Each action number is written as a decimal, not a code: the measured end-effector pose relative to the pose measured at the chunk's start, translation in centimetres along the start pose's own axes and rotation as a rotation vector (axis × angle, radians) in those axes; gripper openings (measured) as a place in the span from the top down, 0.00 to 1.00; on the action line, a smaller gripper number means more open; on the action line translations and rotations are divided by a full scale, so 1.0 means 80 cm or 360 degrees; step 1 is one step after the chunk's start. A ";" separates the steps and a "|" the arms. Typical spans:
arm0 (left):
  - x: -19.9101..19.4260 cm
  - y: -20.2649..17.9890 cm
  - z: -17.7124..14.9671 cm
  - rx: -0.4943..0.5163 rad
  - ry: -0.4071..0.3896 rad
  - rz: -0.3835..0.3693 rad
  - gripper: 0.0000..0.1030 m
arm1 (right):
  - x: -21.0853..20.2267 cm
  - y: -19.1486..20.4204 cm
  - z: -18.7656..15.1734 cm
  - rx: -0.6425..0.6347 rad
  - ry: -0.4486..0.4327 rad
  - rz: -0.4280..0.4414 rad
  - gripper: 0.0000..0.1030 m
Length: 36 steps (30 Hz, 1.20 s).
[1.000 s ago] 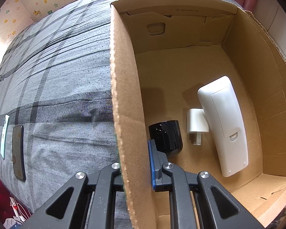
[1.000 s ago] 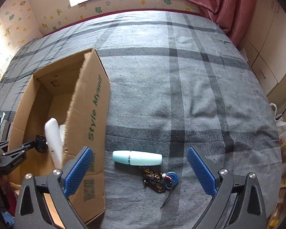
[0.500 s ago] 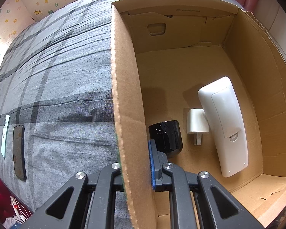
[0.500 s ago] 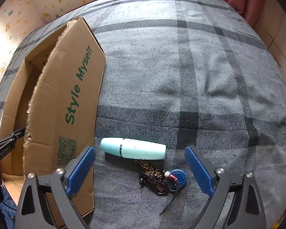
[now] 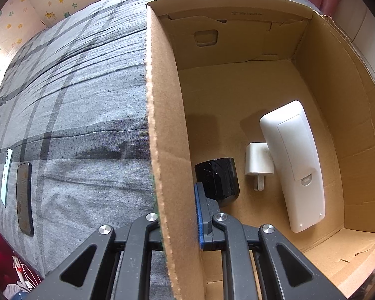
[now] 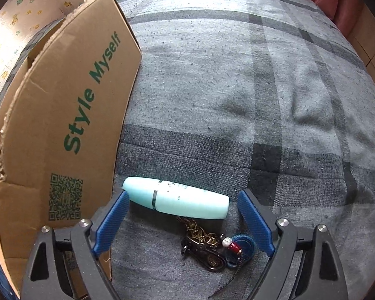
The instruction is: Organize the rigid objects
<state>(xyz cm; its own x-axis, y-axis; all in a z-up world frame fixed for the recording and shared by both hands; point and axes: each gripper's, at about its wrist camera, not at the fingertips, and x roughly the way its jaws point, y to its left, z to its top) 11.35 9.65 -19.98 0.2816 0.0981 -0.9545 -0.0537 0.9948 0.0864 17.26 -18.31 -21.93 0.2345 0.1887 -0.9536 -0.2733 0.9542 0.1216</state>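
a grey plaid bedspread (image 6: 237,87) meets cartoon wallpaper (image 5: 50,12). the left gripper (image 5: 177,215) pinches the cardboard box (image 5: 167,125) wall; the right gripper (image 6: 185,215), jaws just closing, stands spread around the bottle (image 6: 177,200).

Bed cover (image 6: 237,95): grey with dark plaid stripes. Cardboard box (image 6: 62,115): brown, green lettering and QR code. Tube (image 6: 177,201) between the blue-padded fingers (image 6: 110,218): pale mint, dark ring. Keychain (image 6: 212,250) just nearer than it: brass, black, red, blue. Ahead of the other fingers (image 5: 200,215), inside the box: black cup (image 5: 217,180), white plug (image 5: 258,160), white remote (image 5: 295,165). Wallpaper (image 5: 20,20): cream, small cartoon prints.
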 end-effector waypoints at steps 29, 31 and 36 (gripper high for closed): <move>-0.003 0.005 -0.001 -0.0020 -0.0005 -0.0017 0.87 | 0.013 0.039 0.023 -0.0308 0.0051 -0.0023 0.69; -0.003 0.005 -0.001 -0.0022 -0.0005 -0.0020 0.87 | 0.014 0.040 0.030 -0.0309 0.0049 -0.0021 0.68; -0.003 0.007 0.000 -0.0025 -0.0005 -0.0022 0.87 | 0.021 0.047 0.051 -0.0312 0.0050 -0.0015 0.68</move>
<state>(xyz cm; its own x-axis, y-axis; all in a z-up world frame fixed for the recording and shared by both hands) 11.21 10.21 -19.69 0.2855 0.0845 -0.9547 -0.0650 0.9955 0.0687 20.41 -13.47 -21.97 0.2094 0.1697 -0.9630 -0.4486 0.8918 0.0596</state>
